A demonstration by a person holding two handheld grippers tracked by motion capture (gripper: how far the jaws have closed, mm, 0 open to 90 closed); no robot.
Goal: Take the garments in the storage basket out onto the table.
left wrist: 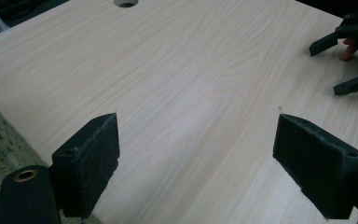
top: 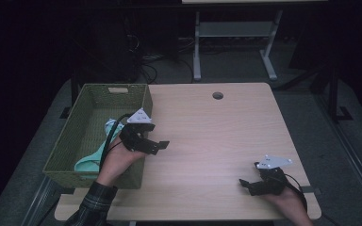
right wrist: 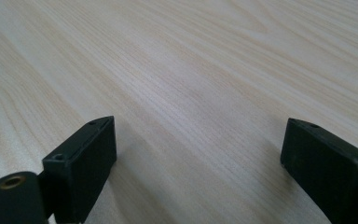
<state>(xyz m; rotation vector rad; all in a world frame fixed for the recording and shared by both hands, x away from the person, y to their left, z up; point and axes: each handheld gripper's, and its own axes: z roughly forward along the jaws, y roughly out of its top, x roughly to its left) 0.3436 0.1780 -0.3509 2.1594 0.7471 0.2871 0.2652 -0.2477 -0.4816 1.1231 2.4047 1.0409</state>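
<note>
Holding our left gripper (top: 158, 145) spread wide, empty, beside basket (top: 94, 96) | right gripper (top: 246, 184) spread wide, empty, over table (top: 217, 136)

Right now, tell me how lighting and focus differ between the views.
High view: dark surroundings, the table and basket dimly lit. Left gripper view: brighter wood, pads soft with nearness. Right gripper view: evenly lit grain, a faint shadow beside the left pad.

Black two-finger left gripper (top: 156, 146) and right gripper (top: 247, 184) each carry a grey three-cornered plate. Black cables trail back. A plaid sleeve (top: 92, 207) covers the left forearm.
</note>
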